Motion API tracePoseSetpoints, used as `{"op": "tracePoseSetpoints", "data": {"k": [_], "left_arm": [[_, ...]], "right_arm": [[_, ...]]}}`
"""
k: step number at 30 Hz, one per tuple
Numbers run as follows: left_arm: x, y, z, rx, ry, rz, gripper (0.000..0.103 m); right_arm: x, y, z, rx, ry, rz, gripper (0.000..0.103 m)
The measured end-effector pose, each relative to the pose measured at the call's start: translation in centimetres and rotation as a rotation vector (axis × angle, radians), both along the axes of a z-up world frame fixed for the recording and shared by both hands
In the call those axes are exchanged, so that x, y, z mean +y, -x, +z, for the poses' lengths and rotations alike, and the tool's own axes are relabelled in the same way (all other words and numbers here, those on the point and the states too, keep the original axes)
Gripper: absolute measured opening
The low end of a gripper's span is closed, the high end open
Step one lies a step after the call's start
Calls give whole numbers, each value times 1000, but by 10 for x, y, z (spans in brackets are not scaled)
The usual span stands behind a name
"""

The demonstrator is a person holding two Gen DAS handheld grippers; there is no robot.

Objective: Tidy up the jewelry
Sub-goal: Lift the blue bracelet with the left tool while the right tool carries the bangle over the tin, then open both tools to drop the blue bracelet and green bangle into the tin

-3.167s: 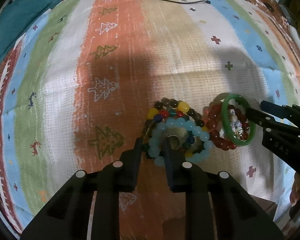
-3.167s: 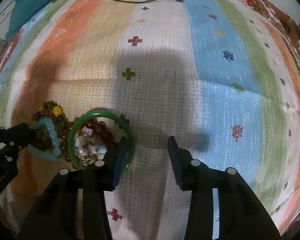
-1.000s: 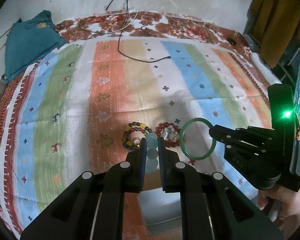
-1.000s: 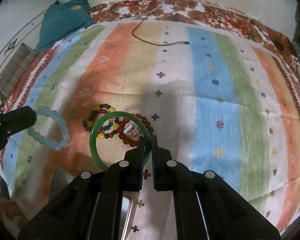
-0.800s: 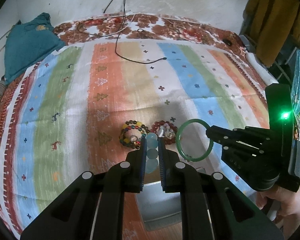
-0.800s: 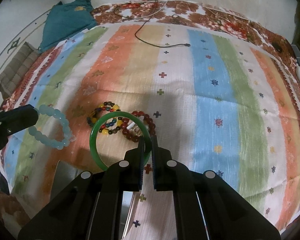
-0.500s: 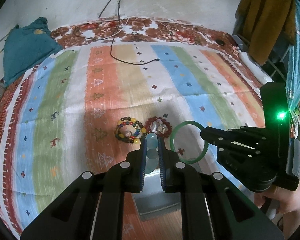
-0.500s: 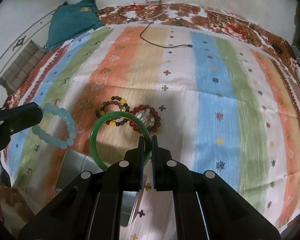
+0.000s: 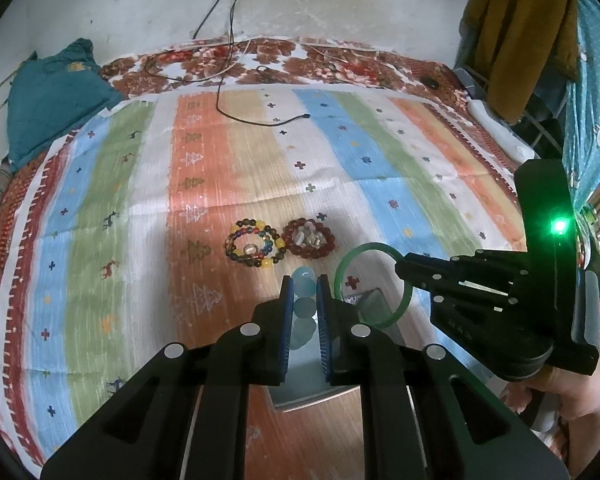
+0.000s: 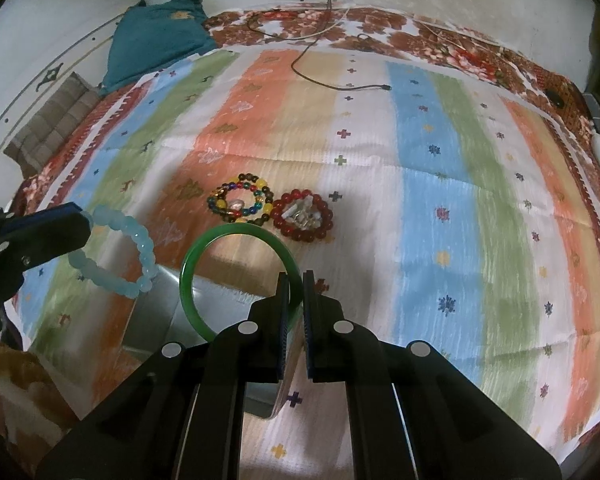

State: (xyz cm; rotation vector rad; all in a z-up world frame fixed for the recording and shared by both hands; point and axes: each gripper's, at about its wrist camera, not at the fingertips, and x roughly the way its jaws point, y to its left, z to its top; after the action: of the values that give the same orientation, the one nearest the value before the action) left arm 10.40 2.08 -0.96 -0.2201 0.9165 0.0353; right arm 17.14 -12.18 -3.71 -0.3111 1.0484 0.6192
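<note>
Beads of a pale blue bracelet (image 10: 116, 256) sit pinched in the shut left gripper (image 9: 305, 300), hanging limp, light and slippery off the bed. Two beaded bracelets (image 9: 256, 244) lie on the striped blanket (image 9: 380, 168). The right gripper (image 10: 296, 304) clamps a stiff green bangle (image 10: 204, 248) by its rim; it looks brittle.

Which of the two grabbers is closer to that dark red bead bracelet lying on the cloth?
Probably right, narrowly. The right gripper hangs just before the red bracelet; the left gripper sits nearer the multicoloured bracelet beside it.
</note>
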Motion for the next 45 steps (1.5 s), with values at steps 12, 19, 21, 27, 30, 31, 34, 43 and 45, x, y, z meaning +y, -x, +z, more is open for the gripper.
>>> {"op": "tracePoseSetpoints", "data": {"k": [12, 19, 21, 27, 30, 31, 34, 43, 45], "left_arm": [[-2, 15, 2, -21, 6, -9, 11], [-4, 22, 1, -17, 2, -21, 11], [-4, 23, 0, -12, 2, -20, 11], [3, 19, -4, 17, 11, 26, 17], [8, 18, -5, 26, 0, 52, 20], [9, 17, -6, 27, -1, 59, 21], [15, 16, -7, 35, -6, 78, 27], [24, 12, -11, 57, -21, 105, 35], [24, 11, -13, 63, -25, 108, 36]], "right_arm": [[-4, 23, 3, 2, -22, 37, 8], [-3, 25, 1, 14, -19, 46, 8], [-2, 27, 0, 11, -9, 50, 8], [5, 27, -11, 52, 38, 61, 20], [2, 26, -10, 38, 41, 46, 31], [0, 24, -10, 43, 41, 37, 31], [-5, 19, -11, 54, 39, 10, 31], [-11, 9, -12, 69, 24, -33, 43], [-11, 7, -12, 69, 22, -37, 44]]}}
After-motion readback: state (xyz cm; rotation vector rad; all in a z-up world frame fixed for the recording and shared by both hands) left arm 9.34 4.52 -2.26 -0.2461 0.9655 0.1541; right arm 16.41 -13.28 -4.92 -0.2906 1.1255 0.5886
